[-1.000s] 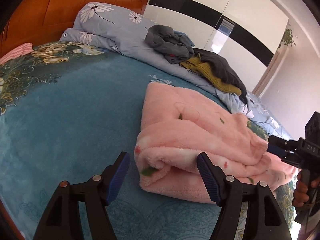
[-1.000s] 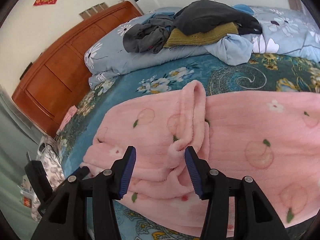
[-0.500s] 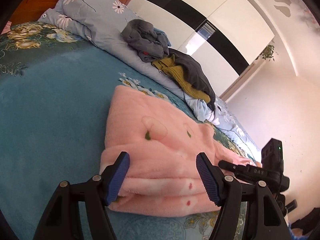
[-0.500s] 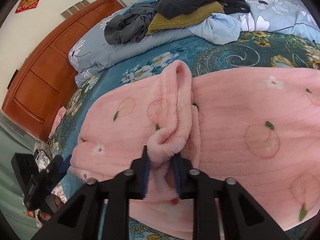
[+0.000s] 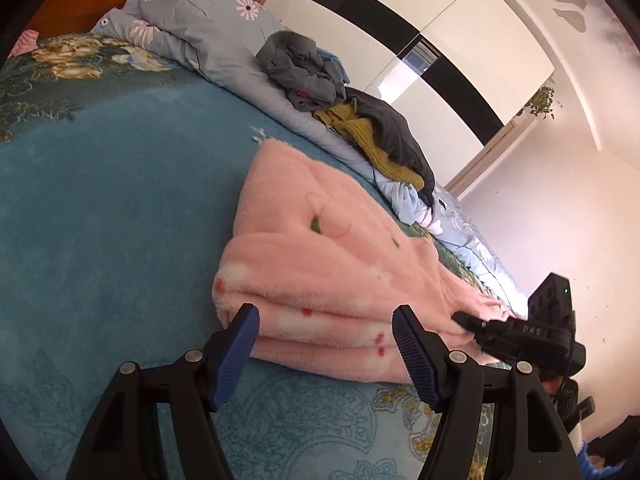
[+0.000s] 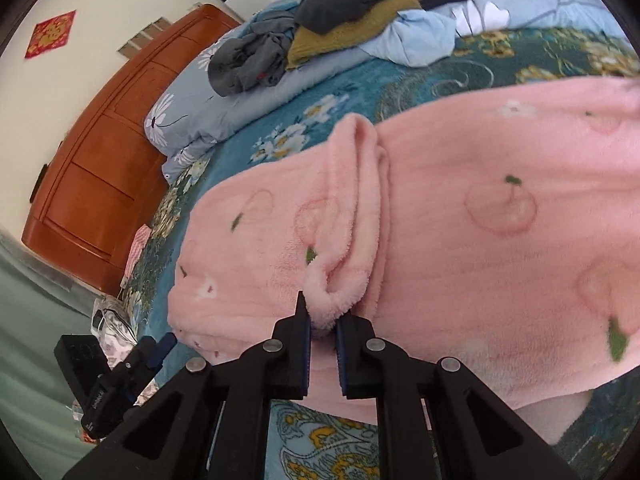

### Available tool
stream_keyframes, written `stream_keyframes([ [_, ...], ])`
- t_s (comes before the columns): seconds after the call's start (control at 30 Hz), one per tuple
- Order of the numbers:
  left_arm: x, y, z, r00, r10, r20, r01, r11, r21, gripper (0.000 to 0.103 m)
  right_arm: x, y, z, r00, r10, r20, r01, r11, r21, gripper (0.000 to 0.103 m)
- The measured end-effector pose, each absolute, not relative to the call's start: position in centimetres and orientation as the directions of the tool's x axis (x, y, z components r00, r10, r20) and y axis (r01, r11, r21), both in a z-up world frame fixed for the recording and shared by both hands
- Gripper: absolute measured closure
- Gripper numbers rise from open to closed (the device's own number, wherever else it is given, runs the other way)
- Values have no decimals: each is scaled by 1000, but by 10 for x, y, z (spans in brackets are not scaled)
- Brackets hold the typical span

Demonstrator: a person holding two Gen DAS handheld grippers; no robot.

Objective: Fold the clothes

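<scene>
A pink fleece garment (image 5: 320, 264) with a peach print lies partly folded on the teal bedspread (image 5: 104, 208). It fills the right wrist view (image 6: 460, 240). My left gripper (image 5: 326, 344) is open, its blue pads just in front of the garment's folded near edge. My right gripper (image 6: 322, 336) is shut on a raised fold of the pink garment near its front edge. The right gripper also shows in the left wrist view (image 5: 472, 322) at the garment's right end. The left gripper shows in the right wrist view (image 6: 160, 346), low left.
A pile of grey, dark and mustard clothes (image 5: 352, 120) lies on a blue floral quilt (image 5: 192, 8) at the back of the bed. A wooden headboard (image 6: 104, 168) stands beyond. A white and black wardrobe (image 5: 400, 32) lines the far wall.
My right gripper has closed on the raised pink fold and stays clamped on it. My left gripper has moved in toward the garment's folded near edge and stays open.
</scene>
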State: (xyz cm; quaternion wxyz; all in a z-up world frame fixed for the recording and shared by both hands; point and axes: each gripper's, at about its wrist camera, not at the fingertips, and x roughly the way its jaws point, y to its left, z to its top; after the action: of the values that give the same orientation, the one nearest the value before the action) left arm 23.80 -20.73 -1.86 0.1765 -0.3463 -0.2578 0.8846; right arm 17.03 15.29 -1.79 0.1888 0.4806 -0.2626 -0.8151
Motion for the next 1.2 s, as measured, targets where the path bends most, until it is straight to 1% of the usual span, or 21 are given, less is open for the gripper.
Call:
stream_keyframes([
  [0.07,233,-210,-9,-721,458,-520,-120,-822,-557,31,173,155,-16,-485,-554,-676,54,-791,609,82],
  [0.1,226,-210,-6,-723,451,-523,-116,-826,-551,30,174,157,-14,-497,-547,-674,52,-794,606,74],
  [0.13,221,-209,-6,-720,445,-532,-110,-830,-547,29,174,158,-13,-505,-536,-677,44,-799,599,64],
  [0.17,215,-207,-7,-714,441,-544,-102,-834,-543,29,173,160,-14,-508,-529,-680,33,-800,598,60],
  [0.23,208,-199,-17,-694,418,-586,-83,-855,-512,29,171,164,-19,-505,-534,-678,10,-789,614,59],
  [0.3,205,-191,-26,-676,396,-622,-68,-874,-482,29,167,165,-26,-491,-569,-660,-5,-756,655,59],
  [0.47,211,-186,-39,-663,364,-654,-51,-893,-446,29,155,156,-32,-492,-614,-617,-13,-704,711,59],
  [0.5,212,-187,-39,-661,361,-658,-45,-894,-446,29,154,153,-31,-492,-625,-605,-2,-695,719,70],
  [0.53,212,-188,-39,-659,360,-660,-39,-893,-449,29,153,150,-29,-493,-637,-593,12,-686,727,87],
  [0.63,213,-190,-40,-654,355,-668,-22,-891,-453,29,148,145,-15,-484,-677,-555,73,-663,745,88],
  [0.73,218,-187,-38,-655,354,-668,-26,-893,-448,29,148,151,12,-524,-683,-509,152,-663,733,88],
  [0.83,223,-184,-33,-659,363,-659,-42,-892,-449,29,154,165,28,-577,-657,-486,184,-684,706,88],
  [0.9,226,-186,-32,-659,361,-660,-37,-892,-451,29,159,176,22,-597,-619,-510,154,-713,684,88],
  [1.0,227,-190,-27,-662,357,-659,-15,-885,-464,29,161,197,-10,-577,-596,-558,52,-709,703,88],
  [1.07,227,-188,-19,-675,361,-643,-12,-877,-480,29,161,206,-34,-552,-587,-591,-12,-704,710,88],
  [1.2,223,-161,5,-685,408,-603,-104,-875,-474,29,160,217,-53,-538,-632,-559,-59,-633,772,87],
])
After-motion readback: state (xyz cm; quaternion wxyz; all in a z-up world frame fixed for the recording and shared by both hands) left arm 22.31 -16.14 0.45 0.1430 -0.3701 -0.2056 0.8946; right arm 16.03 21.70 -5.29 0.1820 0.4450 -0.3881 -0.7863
